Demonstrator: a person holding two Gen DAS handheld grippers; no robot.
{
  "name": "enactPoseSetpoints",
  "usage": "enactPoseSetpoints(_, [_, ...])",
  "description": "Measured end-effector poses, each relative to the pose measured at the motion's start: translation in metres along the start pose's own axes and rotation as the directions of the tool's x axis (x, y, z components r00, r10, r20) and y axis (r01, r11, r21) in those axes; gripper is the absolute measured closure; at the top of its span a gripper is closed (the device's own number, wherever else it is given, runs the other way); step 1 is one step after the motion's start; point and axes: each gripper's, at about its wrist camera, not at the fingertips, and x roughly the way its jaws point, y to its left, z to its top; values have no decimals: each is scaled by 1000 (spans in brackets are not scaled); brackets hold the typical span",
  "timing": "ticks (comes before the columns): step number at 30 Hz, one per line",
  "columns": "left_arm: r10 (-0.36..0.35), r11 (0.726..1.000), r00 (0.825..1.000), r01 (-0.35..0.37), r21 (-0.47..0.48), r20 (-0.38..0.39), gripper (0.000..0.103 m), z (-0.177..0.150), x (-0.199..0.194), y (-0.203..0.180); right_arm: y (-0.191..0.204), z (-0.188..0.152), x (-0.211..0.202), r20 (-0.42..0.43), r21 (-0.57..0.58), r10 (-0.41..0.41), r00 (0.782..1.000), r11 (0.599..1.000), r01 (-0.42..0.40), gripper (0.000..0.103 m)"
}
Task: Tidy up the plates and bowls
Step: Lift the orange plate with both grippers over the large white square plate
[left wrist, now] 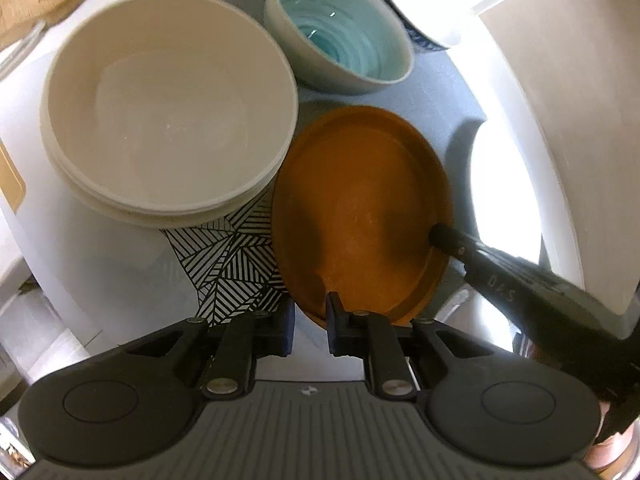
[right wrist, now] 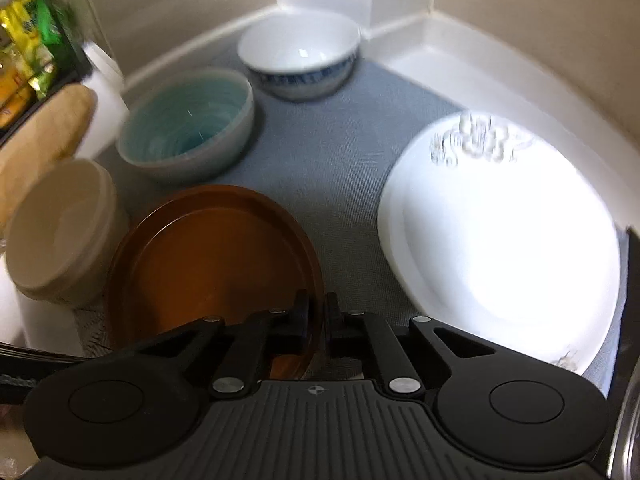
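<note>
Plates and bowls, shelf lot, listed left to right as the right wrist view shows them.

1. Cream bowls (right wrist: 60, 232), nested stack, far left, just beside the brown plate.
2. Brown plate (right wrist: 212, 264), shallow, raised rim, near centre front on the grey liner (right wrist: 320, 160); in the left wrist view its left edge overlies a black-and-white striped plate (left wrist: 232, 264).
3. Teal-glazed bowl (right wrist: 188, 128), grey outside, behind the brown plate, apart from it.
4. White bowl with blue band (right wrist: 300, 60), back corner.
5. White plates (right wrist: 500, 240), large, a stack as far as glare allows, right side, well apart from the brown plate.

Tools: left gripper (left wrist: 310, 312), jaws narrowly parted around the brown plate's near rim, contact not certain. Right gripper (right wrist: 318, 312), jaws pressed close on the same plate's right rim, one finger inside, one outside; it appears to pinch the rim.

Step in hand, as judged: taking hold of the brown plate, both tools at its edge, to move it.

Next move calls for: a firm rim grip, a level lift clear of the striped plate and cream stack, then placement with like plates.
</note>
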Motion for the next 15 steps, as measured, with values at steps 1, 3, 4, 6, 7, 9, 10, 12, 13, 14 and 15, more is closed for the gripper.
enactPoseSetpoints(1, [-4, 1000, 1000, 4, 11, 9, 86, -1, -4, -1, 2, 1, -6, 14, -13, -4, 1000, 1000, 5, 95])
enactPoseSetpoints(3, [-15, 999, 1000, 15, 32, 22, 86, -2, -12, -3, 4, 2, -17, 32, -31, -13, 999, 999, 14, 95])
enactPoseSetpoints(4, [-22, 999, 999, 21, 41, 23, 86, -3, -15, -3, 4, 2, -22, 38, -33, -18, 999, 999, 19, 95])
enactPoseSetpoints(6, [-31, 998, 999, 30, 57, 20, 86, -4, -22, -5, 1, 0, -32, 45, -19, -20, 999, 1000, 21, 95])
enactPoseSetpoints(7, [-35, 997, 999, 33, 69, 21, 86, -5, -24, -6, -1, -2, -38, 50, -13, -20, 999, 1000, 20, 95])
enactPoseSetpoints(9, [-38, 994, 999, 36, 101, 18, 86, -6, -28, -10, -3, -6, -46, 61, 6, -20, 998, 1000, 20, 95])
enactPoseSetpoints(10, [-40, 992, 999, 38, 119, 16, 86, -7, -30, -13, -5, -9, -52, 66, 15, -23, 998, 1000, 22, 95])
enactPoseSetpoints(12, [-49, 986, 999, 47, 159, 7, 86, -10, -32, -19, 3, -10, -57, 75, 34, -42, 996, 999, 40, 95])
enactPoseSetpoints(13, [-53, 982, 999, 52, 181, 2, 86, -12, -32, -25, 1, -13, -63, 81, 47, -52, 995, 998, 48, 95])
enactPoseSetpoints(14, [-57, 977, 998, 57, 207, -4, 86, -13, -33, -30, 0, -16, -66, 87, 59, -62, 994, 997, 57, 95])
enactPoseSetpoints(15, [-61, 970, 998, 62, 235, -10, 86, -15, -33, -35, -1, -19, -71, 90, 72, -73, 993, 995, 66, 95])
